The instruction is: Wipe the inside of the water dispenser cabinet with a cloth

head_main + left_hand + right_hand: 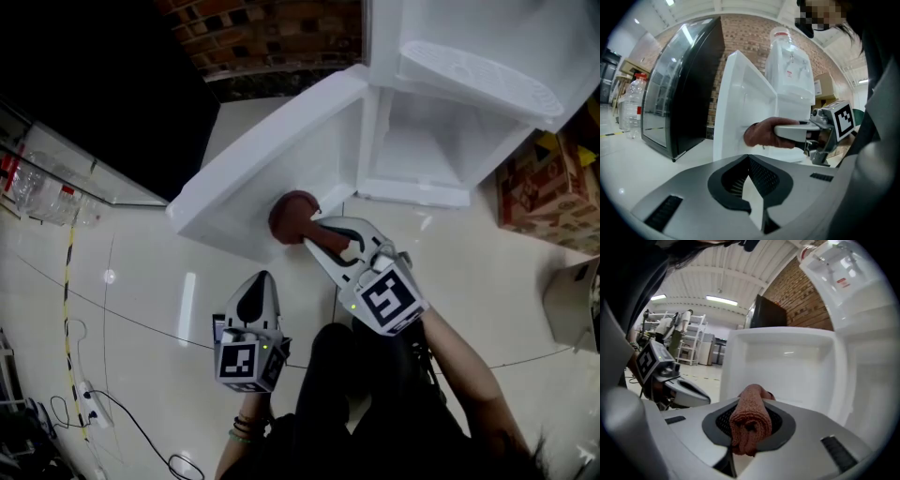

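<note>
Red-brown cloth (289, 214) | clamped in right tongs (314, 234) | seemingly touching door (281, 159)

The left gripper (260, 281) and the right gripper (317, 236) have pale grey shells with black jaws. Each carries a cube (386, 302) of black-and-white square markers. The person wears black clothes (366, 412) and beaded bracelets (242, 429).

**Glossy pale floor and its load**

The tiled floor (141, 281) carries a white dispenser (441, 131) with its door swung open. A cardboard box (548, 192) stands just beside it. Further left are a black cabinet (679, 89), a bottle (632, 105), and a power strip (94, 408) with cables (141, 441).
</note>
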A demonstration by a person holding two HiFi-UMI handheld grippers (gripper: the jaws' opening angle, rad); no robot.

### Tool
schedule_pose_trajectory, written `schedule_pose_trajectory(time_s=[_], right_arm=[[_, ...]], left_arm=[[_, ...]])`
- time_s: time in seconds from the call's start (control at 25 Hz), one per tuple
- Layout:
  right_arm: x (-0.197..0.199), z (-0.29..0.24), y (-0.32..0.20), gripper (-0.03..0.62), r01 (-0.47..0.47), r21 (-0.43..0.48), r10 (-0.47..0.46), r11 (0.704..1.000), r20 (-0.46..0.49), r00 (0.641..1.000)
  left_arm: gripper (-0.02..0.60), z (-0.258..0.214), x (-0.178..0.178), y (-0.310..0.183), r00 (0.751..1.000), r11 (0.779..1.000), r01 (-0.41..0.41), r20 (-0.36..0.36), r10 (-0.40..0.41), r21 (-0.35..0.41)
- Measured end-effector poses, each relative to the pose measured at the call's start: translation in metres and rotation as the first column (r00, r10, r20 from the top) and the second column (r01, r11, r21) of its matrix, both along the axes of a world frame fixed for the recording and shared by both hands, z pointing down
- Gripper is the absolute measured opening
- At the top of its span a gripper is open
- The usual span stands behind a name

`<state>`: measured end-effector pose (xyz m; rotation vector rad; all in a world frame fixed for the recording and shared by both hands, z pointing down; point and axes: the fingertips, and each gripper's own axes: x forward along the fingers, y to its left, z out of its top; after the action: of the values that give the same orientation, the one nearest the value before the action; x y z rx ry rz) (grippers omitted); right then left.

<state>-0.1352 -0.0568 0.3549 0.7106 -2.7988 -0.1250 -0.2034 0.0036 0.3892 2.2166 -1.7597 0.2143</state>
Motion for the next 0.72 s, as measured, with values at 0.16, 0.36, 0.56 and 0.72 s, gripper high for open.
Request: schedule_pose_trajectory(time_s=[0.16,0.36,0.56,0.72], right_arm=[[-0.045,0.039,0.037,0.077,0.150,-0.018,-0.150,0.989,-0.053,0.987],[-0.052,0.058,0.012,0.077,0.114,-0.019,-0.115,0.993,-0.099,0.988],[-0.018,0.059,-0.038,0.077,-0.043,-0.025,0.040,0.999,-0.108,0.993],[0.031,0.055,-0.074,0.077,-0.198,-0.055,0.193,0.979,-0.078,0.978]], left_arm=[[-0.015,0.002,-0.002,0.001,1.000,1.000,0.005,0.000,-0.005,-0.009],[-0.015,0.004,-0.004,0.001,1.000,1.000,0.005,-0.001,-0.005,-0.009],[-0.015,0.005,-0.005,0.002,1.000,1.000,0.006,-0.009,-0.006,-0.012],[-0.015,0.008,-0.007,0.002,1.000,1.000,0.008,-0.003,-0.008,-0.014]])
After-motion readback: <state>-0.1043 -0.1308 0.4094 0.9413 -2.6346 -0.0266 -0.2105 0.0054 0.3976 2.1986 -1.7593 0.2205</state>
